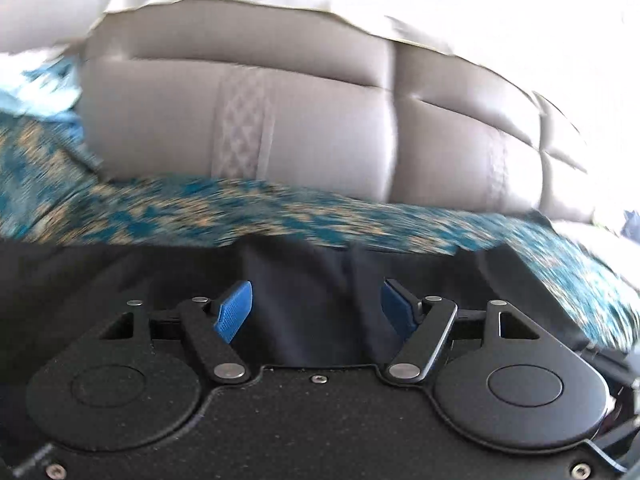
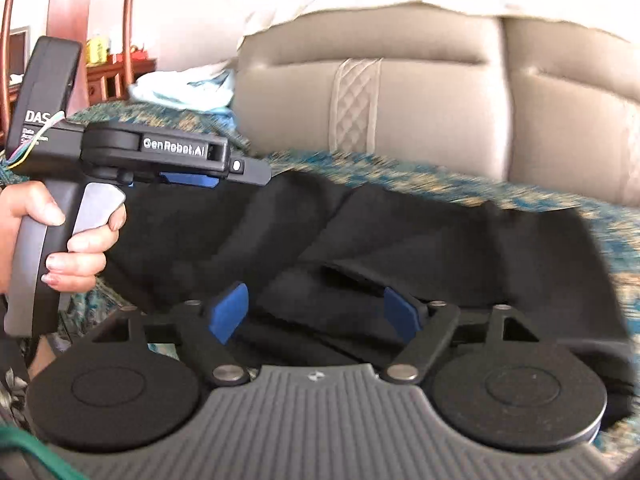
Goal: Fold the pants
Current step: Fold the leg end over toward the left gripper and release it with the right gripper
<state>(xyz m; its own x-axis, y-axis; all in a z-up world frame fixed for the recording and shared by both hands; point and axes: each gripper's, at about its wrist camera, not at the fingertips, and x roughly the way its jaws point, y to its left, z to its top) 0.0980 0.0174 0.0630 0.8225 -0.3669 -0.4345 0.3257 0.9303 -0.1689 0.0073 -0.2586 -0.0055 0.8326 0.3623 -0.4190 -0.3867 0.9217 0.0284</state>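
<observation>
The dark pants are spread across a teal-and-tan patterned cover on the seat of a beige leather sofa, directly ahead of and beneath both grippers. In the right wrist view, the right gripper is seen with its blue pads set wide apart, a rumpled fold of the pants lying between them; no cloth is seen to be clamped. In the left wrist view, the left gripper is likewise held wide open, and dark fabric is seen between its pads, with nothing pinched. Only the right wrist view shows the left gripper from the side, held in the person's left hand at the left end of the pants; whether it touches the cloth cannot be told. That view also takes in a wooden chair and a light blue cloth beyond the sofa's end. The left wrist view is limited to the far edge of the pants, the cover and the sofa back.
</observation>
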